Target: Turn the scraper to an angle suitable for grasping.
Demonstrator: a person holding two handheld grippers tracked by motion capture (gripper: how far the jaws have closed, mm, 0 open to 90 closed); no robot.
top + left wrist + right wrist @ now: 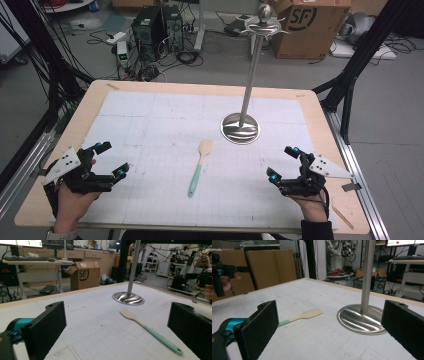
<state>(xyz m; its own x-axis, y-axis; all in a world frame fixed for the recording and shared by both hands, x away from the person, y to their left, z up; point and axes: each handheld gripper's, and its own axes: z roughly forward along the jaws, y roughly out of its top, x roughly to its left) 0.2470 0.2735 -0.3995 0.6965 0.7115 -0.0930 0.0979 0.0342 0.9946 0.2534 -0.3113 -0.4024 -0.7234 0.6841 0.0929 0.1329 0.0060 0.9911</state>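
Lying between left tongs (111,158) and right tongs (282,163), spatula (200,166) — untouched, well apart

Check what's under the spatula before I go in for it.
The spatula lies flat on the white gridded mat that covers the wooden table. Nothing else shows beneath it; the mat right under it is covered.
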